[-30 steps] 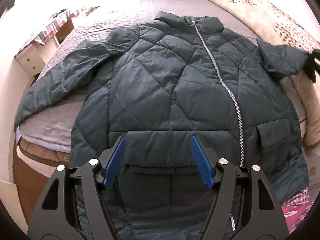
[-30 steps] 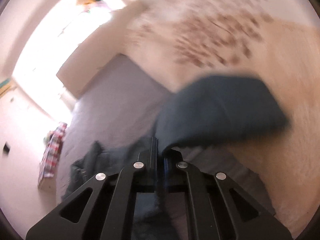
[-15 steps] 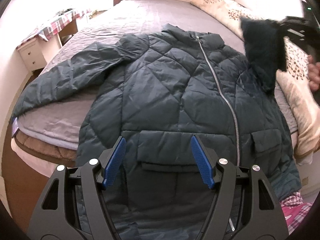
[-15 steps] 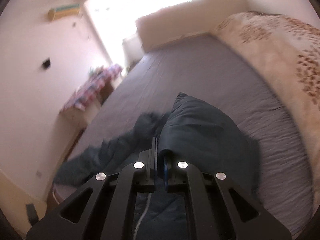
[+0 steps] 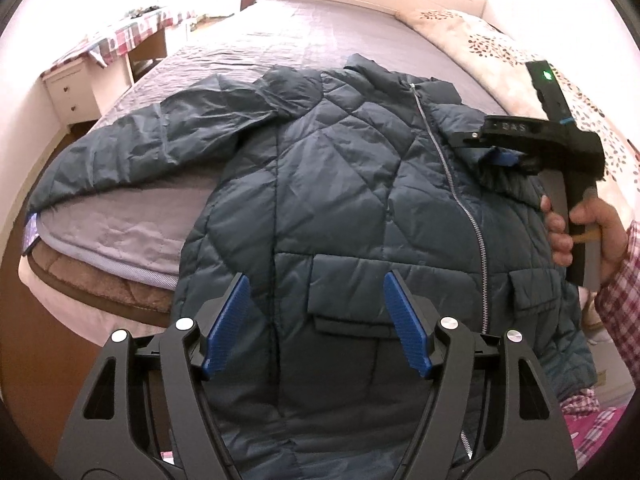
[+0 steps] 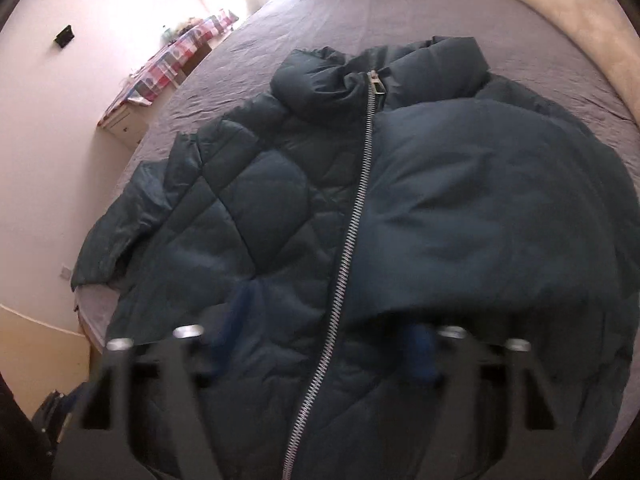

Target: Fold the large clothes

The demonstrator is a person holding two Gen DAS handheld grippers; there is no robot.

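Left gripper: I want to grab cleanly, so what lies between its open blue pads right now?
In the left wrist view, the left gripper frames only the jacket: its flap pocket lies between the pads, untouched.

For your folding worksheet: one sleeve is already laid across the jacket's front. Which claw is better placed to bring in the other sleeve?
Left. The left claw hangs open on the side of the outstretched sleeve. The right claw, which has just opened, is over the folded sleeve.

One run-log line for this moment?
jacket: zipped, flat on bed | right sleeve: folded across front | right gripper: just opened, sleeve released | left gripper: open, empty
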